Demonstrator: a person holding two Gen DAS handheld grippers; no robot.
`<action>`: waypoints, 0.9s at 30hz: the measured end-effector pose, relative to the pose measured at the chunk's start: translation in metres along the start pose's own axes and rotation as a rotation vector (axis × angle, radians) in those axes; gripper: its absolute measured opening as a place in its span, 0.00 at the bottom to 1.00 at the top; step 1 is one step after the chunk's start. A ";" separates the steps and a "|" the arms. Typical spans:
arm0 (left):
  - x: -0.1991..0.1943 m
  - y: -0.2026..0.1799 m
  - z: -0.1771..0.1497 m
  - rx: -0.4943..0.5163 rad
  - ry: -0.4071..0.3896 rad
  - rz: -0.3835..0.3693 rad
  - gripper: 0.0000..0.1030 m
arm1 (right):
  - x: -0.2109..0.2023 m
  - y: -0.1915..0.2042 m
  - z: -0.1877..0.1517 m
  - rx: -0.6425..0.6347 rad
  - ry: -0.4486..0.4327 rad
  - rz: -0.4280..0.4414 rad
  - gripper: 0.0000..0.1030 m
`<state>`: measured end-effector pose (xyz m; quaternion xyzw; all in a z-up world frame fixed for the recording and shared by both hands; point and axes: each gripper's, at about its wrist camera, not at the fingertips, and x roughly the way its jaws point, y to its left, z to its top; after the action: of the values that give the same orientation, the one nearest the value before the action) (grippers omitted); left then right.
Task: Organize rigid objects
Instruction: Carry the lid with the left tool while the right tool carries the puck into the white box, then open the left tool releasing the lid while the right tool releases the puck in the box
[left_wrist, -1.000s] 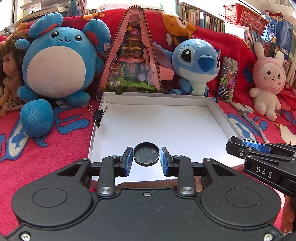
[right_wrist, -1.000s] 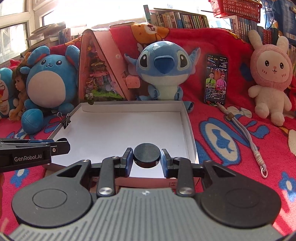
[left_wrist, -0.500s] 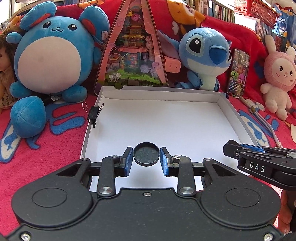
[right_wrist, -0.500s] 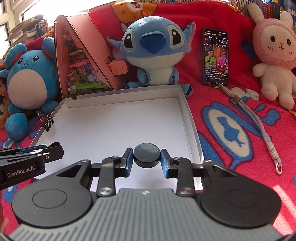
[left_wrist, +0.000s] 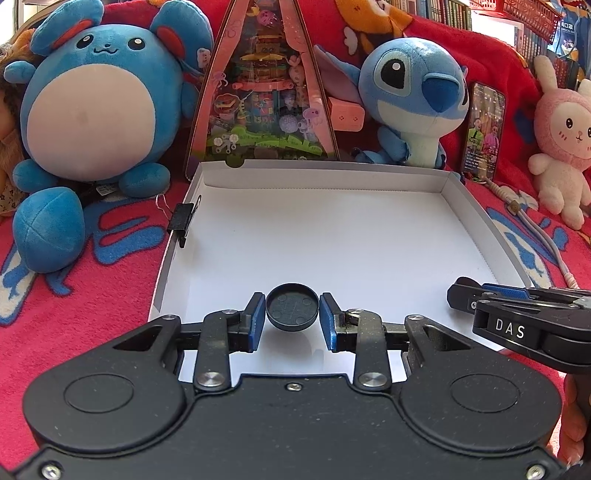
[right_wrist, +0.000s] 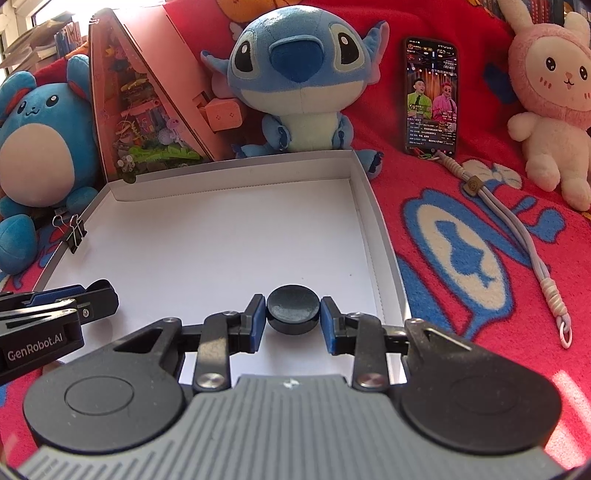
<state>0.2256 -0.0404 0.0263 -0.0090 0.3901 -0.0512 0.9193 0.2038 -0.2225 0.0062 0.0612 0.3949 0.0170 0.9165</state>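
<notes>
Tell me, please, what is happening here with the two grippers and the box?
A person holds a gripper in each hand over a shallow white cardboard box on a red blanket. The left gripper clamps a round black cap, hollow side up; the right gripper clamps a round black disc. Neither piece is set down yet.

Two black round discs are counted, one hollow-faced disc and one solid disc, and two grippers, the left gripper and the right gripper. One white box and one binder clip on its left wall are seen. At the far side three plush toys are counted: a blue round plush, a blue big-eared plush and a pink rabbit plush, with one triangular toy box, one phone and one doll, partly seen.
</notes>
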 end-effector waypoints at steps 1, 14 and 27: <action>0.001 0.000 0.000 0.001 0.002 0.000 0.29 | 0.000 0.000 0.000 -0.002 0.002 0.000 0.36; 0.011 -0.001 -0.004 0.006 0.025 0.013 0.29 | 0.004 0.004 0.000 -0.028 0.016 -0.005 0.36; 0.009 -0.002 -0.007 0.025 0.022 0.018 0.30 | 0.003 0.005 -0.001 -0.043 0.012 -0.009 0.39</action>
<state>0.2268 -0.0435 0.0154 0.0067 0.3995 -0.0477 0.9155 0.2050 -0.2168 0.0036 0.0394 0.4004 0.0216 0.9152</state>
